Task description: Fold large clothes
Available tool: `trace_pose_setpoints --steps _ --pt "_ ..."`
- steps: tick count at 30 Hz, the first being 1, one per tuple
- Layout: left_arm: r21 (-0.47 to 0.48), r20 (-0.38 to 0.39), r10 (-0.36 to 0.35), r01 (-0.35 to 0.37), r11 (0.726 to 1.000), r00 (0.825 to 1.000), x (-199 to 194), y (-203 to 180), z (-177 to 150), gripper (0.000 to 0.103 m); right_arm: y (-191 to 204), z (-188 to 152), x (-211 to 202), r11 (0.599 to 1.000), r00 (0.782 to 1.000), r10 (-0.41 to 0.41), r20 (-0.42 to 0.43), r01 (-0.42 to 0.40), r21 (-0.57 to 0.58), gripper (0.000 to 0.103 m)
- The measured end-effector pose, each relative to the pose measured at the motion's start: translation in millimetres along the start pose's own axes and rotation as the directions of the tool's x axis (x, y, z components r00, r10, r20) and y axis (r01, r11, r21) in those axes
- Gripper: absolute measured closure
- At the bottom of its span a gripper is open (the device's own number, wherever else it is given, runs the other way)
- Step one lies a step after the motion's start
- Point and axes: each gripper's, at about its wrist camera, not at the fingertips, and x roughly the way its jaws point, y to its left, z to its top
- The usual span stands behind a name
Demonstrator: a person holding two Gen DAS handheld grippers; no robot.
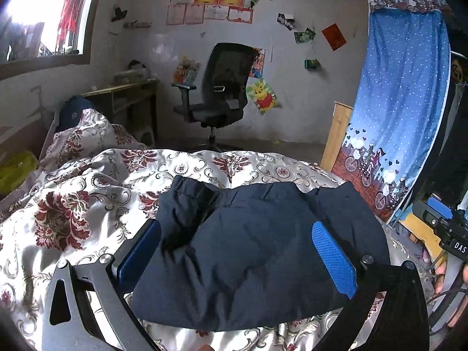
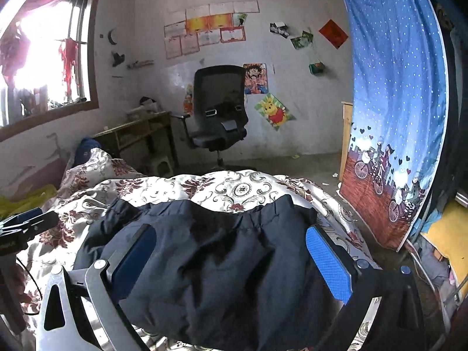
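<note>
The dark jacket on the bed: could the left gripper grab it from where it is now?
Probably yes. The left gripper is open, its blue pads spread either side of the dark jacket, which lies on the floral bedspread with nothing in between.

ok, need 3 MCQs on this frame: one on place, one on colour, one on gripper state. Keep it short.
1. Where does the dark garment lie?
A. on the floral bedspread
B. on the office chair
C. on the wooden desk

2. What colour is the garment?
A. red
B. navy
C. yellow

3. How do the left gripper and right gripper stand?
A. both shut on the garment
B. left open, right shut
C. both open, fingers apart

Key: 1 A, the bedspread shows all around the garment. 2 B, its cloth is dark navy in both views. 3 C, in each wrist view the blue pads stand wide apart with the cloth showing between them, not pinched.
</note>
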Motion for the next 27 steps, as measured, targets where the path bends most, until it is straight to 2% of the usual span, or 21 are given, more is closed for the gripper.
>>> trace_pose_setpoints --steps 20,27 --pt "0.062 0.075 0.007 -0.012 0.998 0.997 -58.8 -6.6 -31.0 0.002 20.9 -21.8 -62.4 1.0 0.996 0.021 0.081 -0.021 0.003 0.0" --pt "0.059 0.059 -0.025 0.021 0.998 0.998 -76.2 -10.4 -48.4 0.002 23.8 -35.9 -88.4 0.999 0.994 0.03 0.104 -0.033 0.031 0.0"
